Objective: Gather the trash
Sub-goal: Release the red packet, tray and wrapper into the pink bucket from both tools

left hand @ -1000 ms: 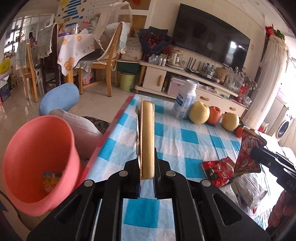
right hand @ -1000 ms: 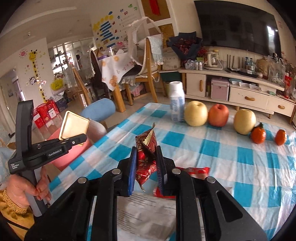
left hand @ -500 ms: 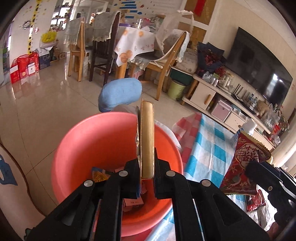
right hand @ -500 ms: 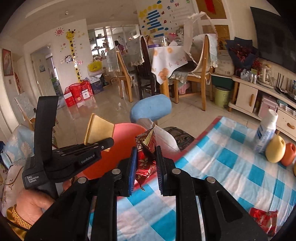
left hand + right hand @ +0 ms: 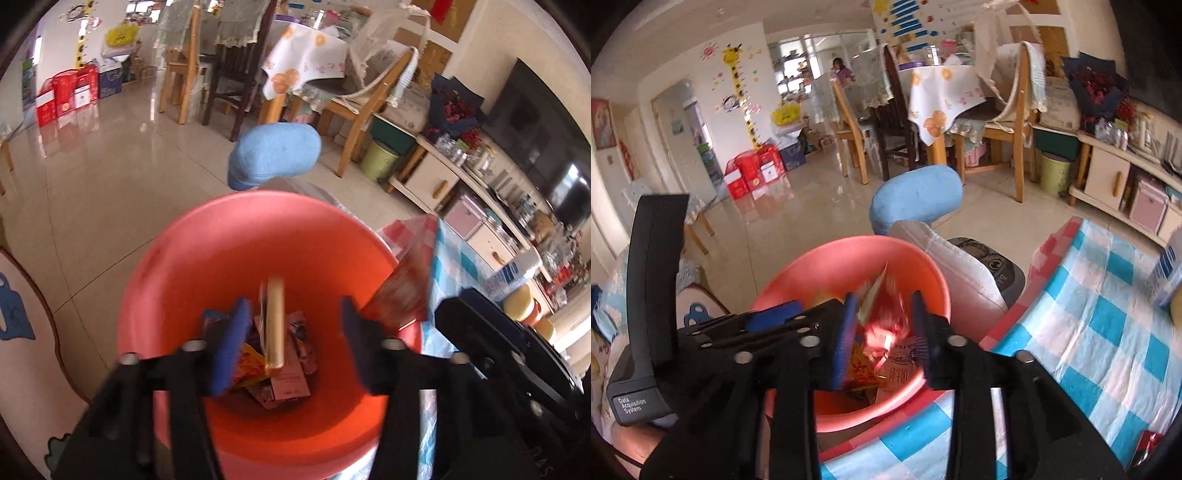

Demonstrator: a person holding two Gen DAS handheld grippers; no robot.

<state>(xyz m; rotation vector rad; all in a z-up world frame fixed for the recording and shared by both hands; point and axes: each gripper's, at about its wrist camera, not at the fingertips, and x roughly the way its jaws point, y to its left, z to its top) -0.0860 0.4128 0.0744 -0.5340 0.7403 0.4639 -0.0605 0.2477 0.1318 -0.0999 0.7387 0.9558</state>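
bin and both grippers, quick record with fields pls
bin: pink bin, beside the checked table, wrappers already inside
left gripper: over the bin, jaws have just been opening
left item: gold packet loose between the pads, above the trash
right gripper: over the bin, jaws have just been opening
right item: red wrapper, blurred, no pad pressing it
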